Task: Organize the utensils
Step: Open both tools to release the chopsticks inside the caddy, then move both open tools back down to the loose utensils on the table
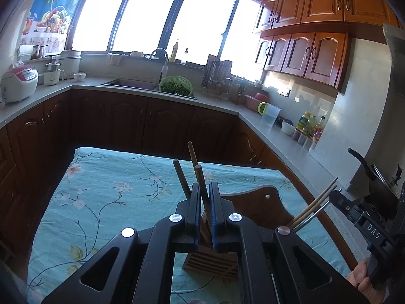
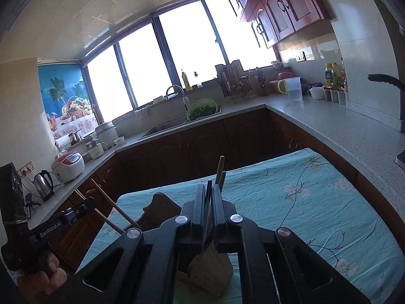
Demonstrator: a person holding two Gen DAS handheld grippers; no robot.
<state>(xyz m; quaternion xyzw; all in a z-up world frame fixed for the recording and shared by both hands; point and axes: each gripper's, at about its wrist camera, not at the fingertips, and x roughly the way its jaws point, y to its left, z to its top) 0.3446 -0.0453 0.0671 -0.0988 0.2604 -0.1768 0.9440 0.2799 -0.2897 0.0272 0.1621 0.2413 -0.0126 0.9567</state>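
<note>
My left gripper (image 1: pixel 205 190) is shut on wooden chopsticks (image 1: pixel 200 174) that stick up past its blue pads. Their lower ends reach down into a slatted bamboo utensil holder (image 1: pixel 212 261) with a dark wooden back plate (image 1: pixel 255 202). The right gripper (image 1: pixel 334 195) comes in from the right, shut on a bundle of chopsticks (image 1: pixel 314 205) slanting down toward the holder. In the right wrist view my right gripper (image 2: pixel 209 187) is shut on thin dark chopsticks (image 2: pixel 221 164) above the holder (image 2: pixel 210 271). The left gripper (image 2: pixel 88 204) with its chopsticks (image 2: pixel 114 207) shows at the left.
The holder stands on a table under a teal floral cloth (image 1: pixel 106 192). Behind it, a U-shaped kitchen counter (image 1: pixel 278 136) carries a rice cooker (image 1: pixel 19 83), a sink with a green colander (image 1: pixel 176 86), a jug (image 1: pixel 270 114) and bottles (image 1: pixel 306 124). A person's hand (image 2: pixel 43 276) holds the left gripper.
</note>
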